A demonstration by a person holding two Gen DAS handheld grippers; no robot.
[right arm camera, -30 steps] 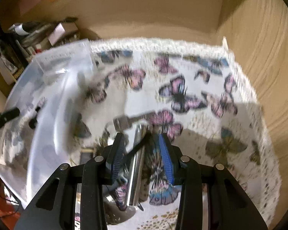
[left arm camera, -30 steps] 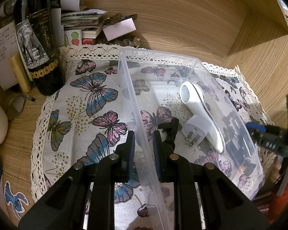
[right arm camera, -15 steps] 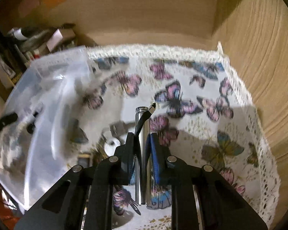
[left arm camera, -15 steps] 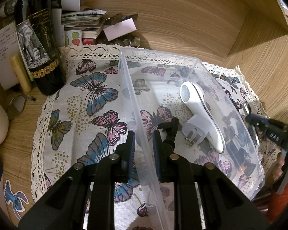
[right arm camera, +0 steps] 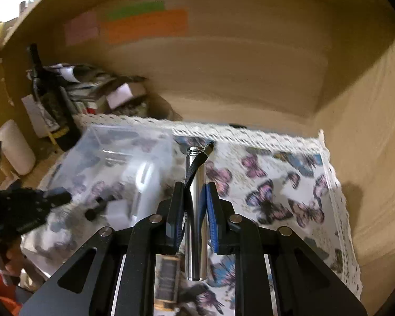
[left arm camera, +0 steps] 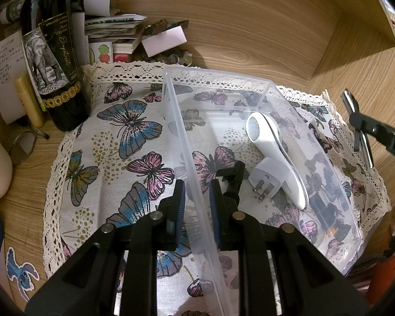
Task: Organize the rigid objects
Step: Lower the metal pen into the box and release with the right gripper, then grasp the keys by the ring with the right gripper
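My left gripper (left arm camera: 196,197) is shut on the left wall of a clear plastic bin (left arm camera: 187,142) that stands on the butterfly cloth (left arm camera: 129,142). Inside the bin lie a white handheld device (left arm camera: 273,152) with a plug and a small black part (left arm camera: 231,176). My right gripper (right arm camera: 195,200) is shut on a shiny metal cylinder (right arm camera: 196,210) with a black strap and holds it up above the cloth (right arm camera: 276,189), just right of the bin (right arm camera: 118,163). It shows at the right edge of the left wrist view (left arm camera: 360,126).
A dark wine bottle (left arm camera: 52,60), a yellow tube (left arm camera: 30,102), papers and boxes (left arm camera: 113,34) crowd the back left corner. Wooden walls (left arm camera: 276,26) close the back and right. A small dark box (right arm camera: 166,276) lies on the cloth under my right gripper.
My right gripper closed on the metal cylinder on the cloth and lifted it up. My left gripper and the bin stayed still.
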